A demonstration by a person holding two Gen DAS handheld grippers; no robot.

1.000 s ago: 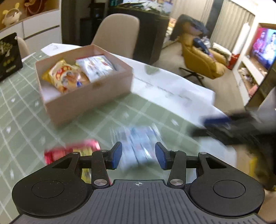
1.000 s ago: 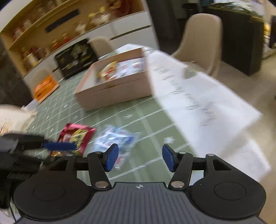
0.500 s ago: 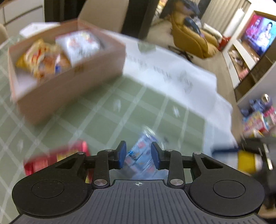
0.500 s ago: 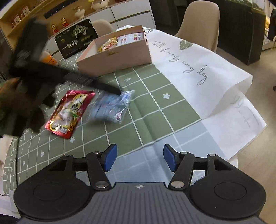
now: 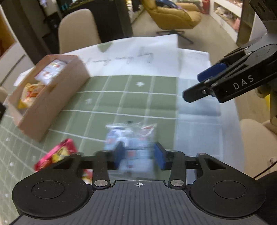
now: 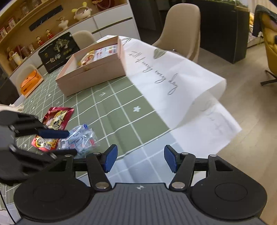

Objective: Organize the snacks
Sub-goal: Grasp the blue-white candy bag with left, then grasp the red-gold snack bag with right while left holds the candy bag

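Note:
A clear blue-and-white snack bag (image 5: 131, 138) lies on the green checked tablecloth, and my left gripper (image 5: 139, 154) has its jaws on either side of it, partly closed; contact is blurred. The bag also shows in the right wrist view (image 6: 81, 140), with the left gripper (image 6: 62, 142) around it. A red snack packet (image 6: 53, 124) lies just left of it, also visible in the left wrist view (image 5: 57, 154). A tan cardboard box (image 6: 90, 74) holds several snack packs. My right gripper (image 6: 140, 159) is open and empty above the table's near edge.
A white paper sheet (image 6: 173, 83) with script writing hangs over the table's right side. A black gift box (image 6: 57, 52) and an orange box (image 6: 29, 83) stand beyond the tan box. Beige chairs (image 6: 181, 26) stand around the table. A yellow armchair (image 5: 173, 15) is farther off.
My left gripper has swung round and lowered over the blue-and-white bag, with its jaws narrowing around it. My right gripper has pulled back toward the table's edge and stayed open.

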